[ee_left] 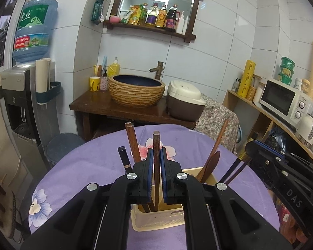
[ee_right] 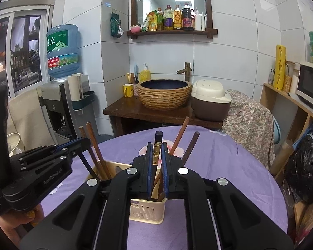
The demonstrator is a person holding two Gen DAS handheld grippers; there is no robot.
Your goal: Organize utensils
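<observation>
A cream utensil holder (ee_left: 156, 218) stands on the purple flowered tablecloth (ee_left: 83, 166). My left gripper (ee_left: 156, 152) is shut on an upright brown wooden chopstick (ee_left: 156, 141) whose lower end sits in the holder. Other brown chopsticks (ee_left: 133, 143), a black chopstick (ee_left: 124, 158) and a wooden spoon (ee_left: 210, 164) lean in it. In the right wrist view my right gripper (ee_right: 157, 148) is shut on a black chopstick with gold print (ee_right: 158, 139), its lower end in the holder (ee_right: 146, 210). The two grippers sit side by side: the right gripper (ee_left: 252, 145) shows beside the holder, the left gripper (ee_right: 83, 142) likewise.
Behind the table stand a wooden counter with a woven basin (ee_left: 136, 91) and a rice cooker (ee_left: 185, 100). A water dispenser (ee_left: 20, 95) and a bin (ee_left: 62, 145) are at the left, a shelf with a microwave (ee_left: 285, 100) at the right. A hand (ee_right: 14, 225) holds the left gripper.
</observation>
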